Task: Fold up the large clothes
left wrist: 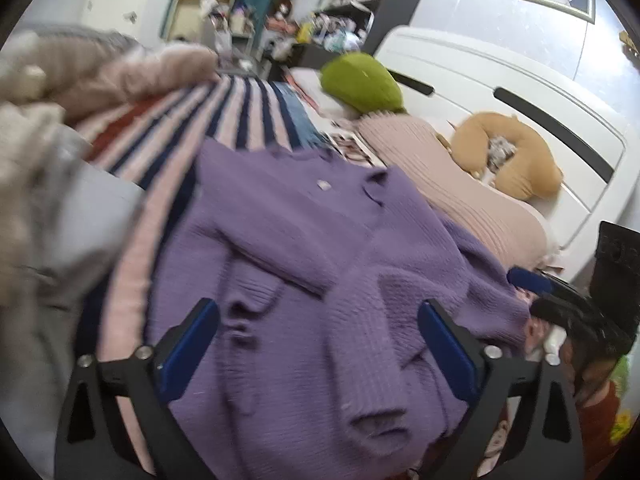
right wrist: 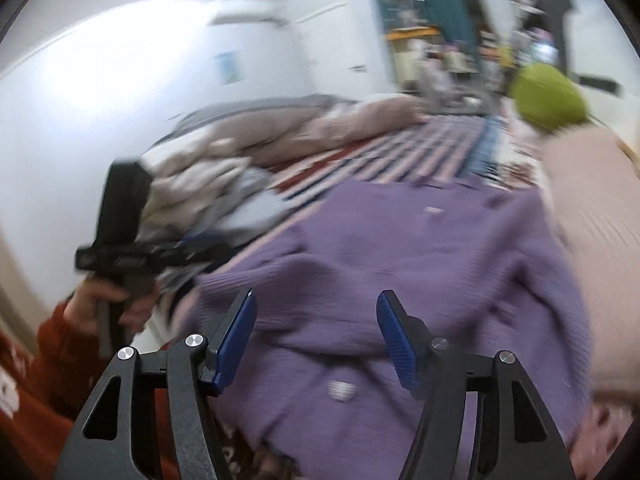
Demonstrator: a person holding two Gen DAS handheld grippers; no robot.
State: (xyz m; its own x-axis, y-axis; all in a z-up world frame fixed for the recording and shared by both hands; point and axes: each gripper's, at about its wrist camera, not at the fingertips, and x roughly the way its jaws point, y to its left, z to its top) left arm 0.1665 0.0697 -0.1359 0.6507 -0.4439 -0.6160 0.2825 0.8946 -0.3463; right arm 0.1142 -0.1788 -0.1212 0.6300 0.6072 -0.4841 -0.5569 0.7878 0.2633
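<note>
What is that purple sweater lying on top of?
The purple sweater lies on a striped blanket in pink, navy and red, which shows beyond its far edge and along one side. A pink ribbed knit lies beside it. What is directly beneath its middle is covered.

Purple knit sweater (left wrist: 304, 280), sleeves folded inward

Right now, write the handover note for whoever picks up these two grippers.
Left gripper: open, holding nothing, above the lower part of the purple sweater.
Right gripper: open, holding nothing, above the same sweater near its hem.
The sweater lies spread on the striped blanket on the bed, one sleeve already laid across the body.
Beside it: pink knit garment, green cushion.
Done: that sleeve, as far as shows. Left: probably the other sleeve, then folding the body.
</note>
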